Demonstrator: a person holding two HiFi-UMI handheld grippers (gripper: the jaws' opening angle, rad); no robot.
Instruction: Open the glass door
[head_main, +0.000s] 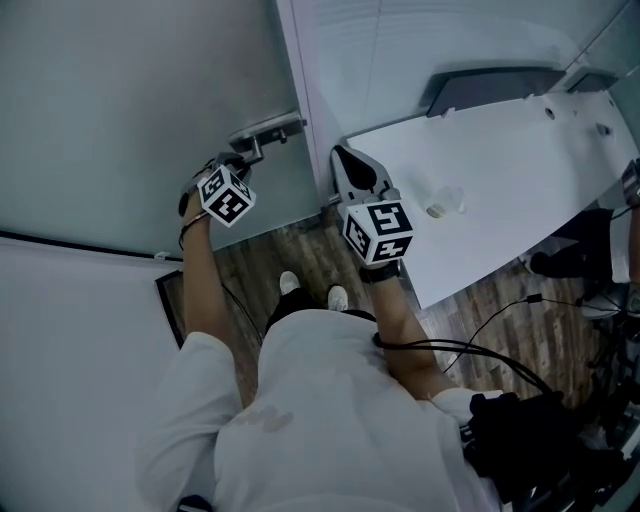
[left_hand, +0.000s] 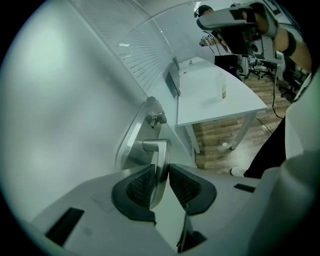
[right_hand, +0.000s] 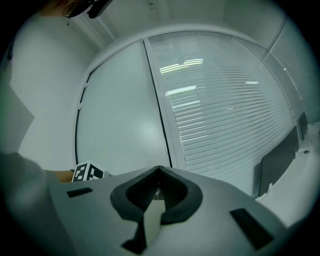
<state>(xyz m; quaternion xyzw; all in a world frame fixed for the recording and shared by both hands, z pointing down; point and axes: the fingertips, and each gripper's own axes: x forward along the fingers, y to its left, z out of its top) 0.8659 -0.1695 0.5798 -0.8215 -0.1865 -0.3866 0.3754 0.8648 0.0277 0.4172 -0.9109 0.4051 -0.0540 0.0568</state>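
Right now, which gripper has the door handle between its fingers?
The left gripper: its fingers clamp the metal door handle, while the right gripper is shut on nothing.

Dark wood-plank floor (head_main: 250, 270), white table (head_main: 520, 170) on white legs, small clear cup (head_main: 447, 200) on top, lowered slatted blinds (right_hand: 225, 115) behind glass, pale plain wall (head_main: 80, 330), black cables (head_main: 450, 344) on floor.

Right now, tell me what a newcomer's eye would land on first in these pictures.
First, the left gripper, its fingers clamped on the silver lever handle of the frosted glass door, left of centre in the head view. Next, the right gripper, fingers shut and empty, pointing at the door frame beside the slatted blinds. To the right stands a white table bearing a small clear cup.
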